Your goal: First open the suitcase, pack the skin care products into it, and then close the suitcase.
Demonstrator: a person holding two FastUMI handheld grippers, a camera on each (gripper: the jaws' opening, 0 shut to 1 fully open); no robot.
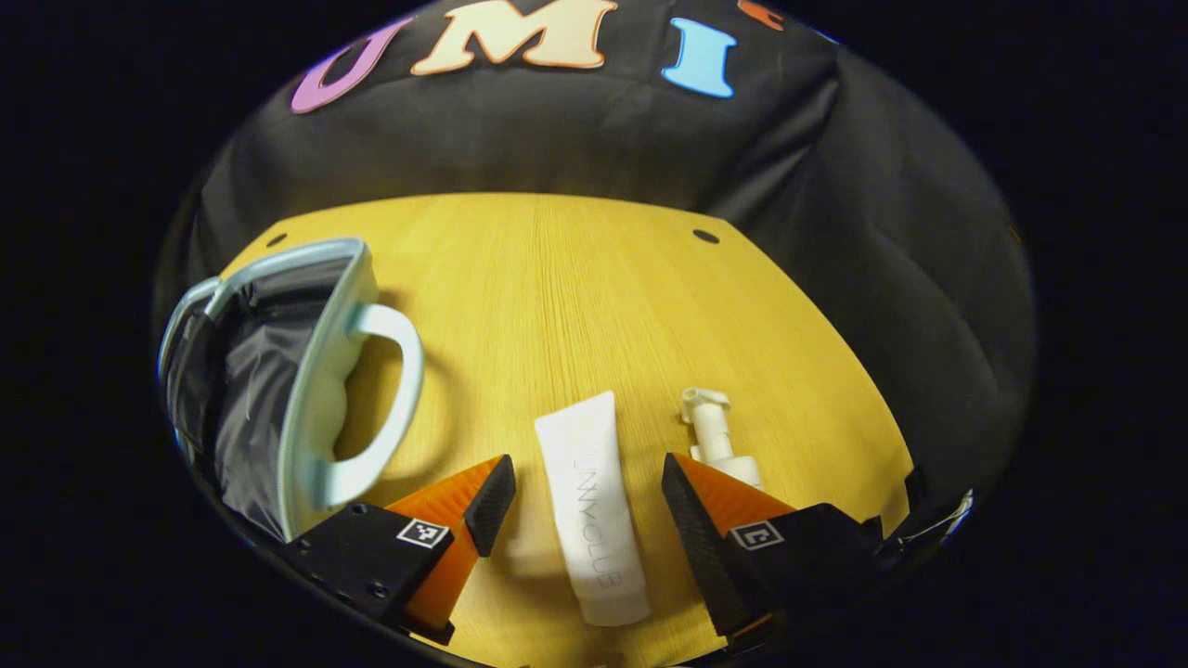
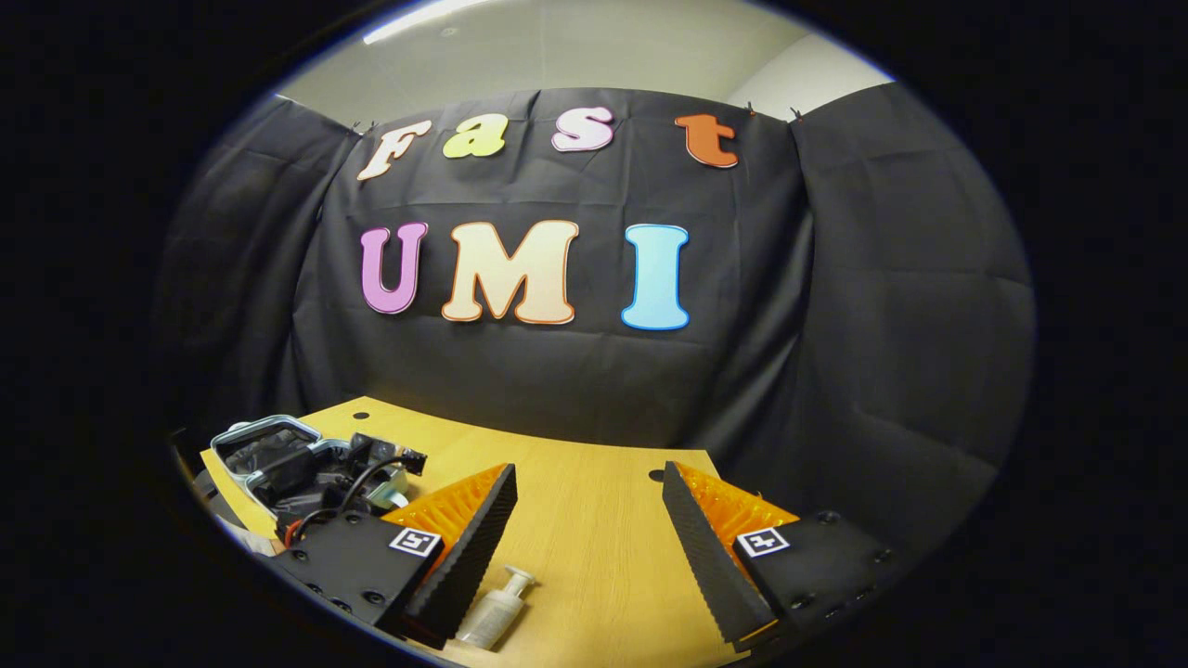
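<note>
White tube (image 1: 594,510) lies flat between the spread left tongs (image 1: 587,496); right tongs (image 2: 589,515) released.

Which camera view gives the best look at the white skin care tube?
The left gripper view. The white tube lies flat on the wooden table, seen whole, between the open fingers of the left gripper. In the right gripper view I can make out the pump bottle, but no tube.

The white squeeze tube (image 1: 594,506) lying on the yellow wooden table (image 1: 575,297) carries grey lettering along its length. The lettering is too faint to make out with certainty.
</note>
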